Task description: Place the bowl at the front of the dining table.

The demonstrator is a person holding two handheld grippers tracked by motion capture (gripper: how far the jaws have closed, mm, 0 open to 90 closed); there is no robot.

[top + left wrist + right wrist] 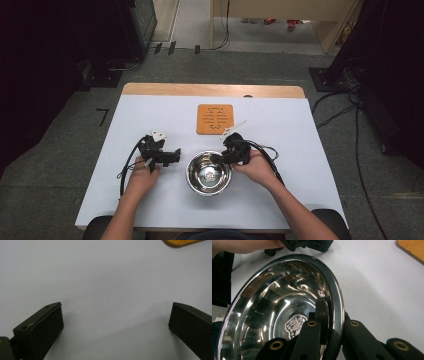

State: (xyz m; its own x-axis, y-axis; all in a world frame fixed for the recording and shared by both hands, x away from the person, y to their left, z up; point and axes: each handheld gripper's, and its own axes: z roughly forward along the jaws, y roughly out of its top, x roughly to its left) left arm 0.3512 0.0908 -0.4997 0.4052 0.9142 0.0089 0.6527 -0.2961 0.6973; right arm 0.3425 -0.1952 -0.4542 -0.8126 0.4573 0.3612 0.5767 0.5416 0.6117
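High view, bowl: steel bowl (208,172) upright on the white desk (280,200), near the middle of the front edge, between the two hands.
High view, right tongs: right gripper (218,158) at the bowl's right rim, pointing left across it; clenched on that rim.
High view, left tongs: left gripper (176,155) just left of the bowl, apart from it, pointing right toward it.
High view, mat: orange trivet (215,119) behind the bowl toward the far edge, nearer the right hand.
Left gripper view, tongs: left gripper (116,322) released, jaws wide over bare desk, nothing between; trivet corner (183,242) at top right.
Right gripper view, grip: right gripper (332,333) with one jaw inside the bowl (282,310), one outside, rim pinched between.
Right gripper view, bearing: trivet (413,248) up and right of the jaws, bowl not yet on it.
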